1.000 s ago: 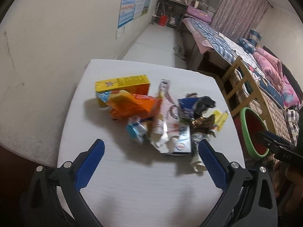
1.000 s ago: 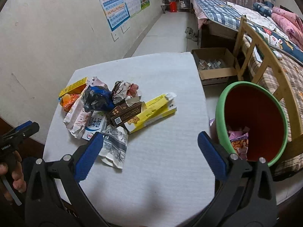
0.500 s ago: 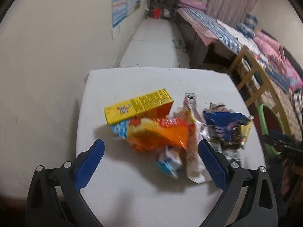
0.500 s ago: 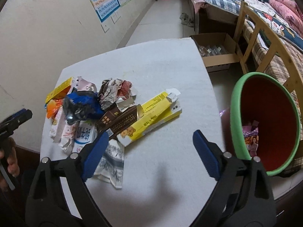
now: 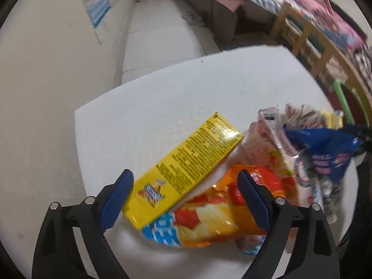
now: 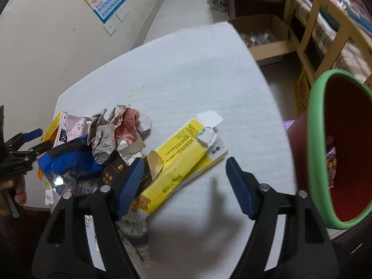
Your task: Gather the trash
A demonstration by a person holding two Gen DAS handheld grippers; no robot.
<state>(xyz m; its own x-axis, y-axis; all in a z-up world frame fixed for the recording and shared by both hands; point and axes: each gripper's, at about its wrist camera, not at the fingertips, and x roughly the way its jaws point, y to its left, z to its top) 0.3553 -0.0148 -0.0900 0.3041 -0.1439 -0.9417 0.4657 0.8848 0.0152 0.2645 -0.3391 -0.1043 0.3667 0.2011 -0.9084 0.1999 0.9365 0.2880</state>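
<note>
A pile of trash lies on a white table (image 5: pixel 144 107). My left gripper (image 5: pixel 183 200) is open, its jaws on either side of a yellow box (image 5: pixel 186 169) and an orange snack bag (image 5: pixel 209 218). A blue wrapper (image 5: pixel 325 148) lies to the right. My right gripper (image 6: pixel 183 186) is open around the near end of a torn long yellow carton (image 6: pixel 183 158). A brown box (image 6: pixel 114 172) and crumpled paper (image 6: pixel 116 130) lie to its left. The left gripper (image 6: pixel 25 146) shows at the left edge of the right wrist view.
A red bin with a green rim (image 6: pixel 318 144) stands off the table's right edge, with a wrapper inside. A cardboard box (image 6: pixel 262 37) sits on the floor beyond the table. A wooden bed frame (image 6: pixel 313 23) is at the right, a wall (image 6: pixel 46 34) at the left.
Both grippers have moved closer to the pile. The left one now straddles the yellow box and orange bag. The right one now straddles the long yellow carton.
</note>
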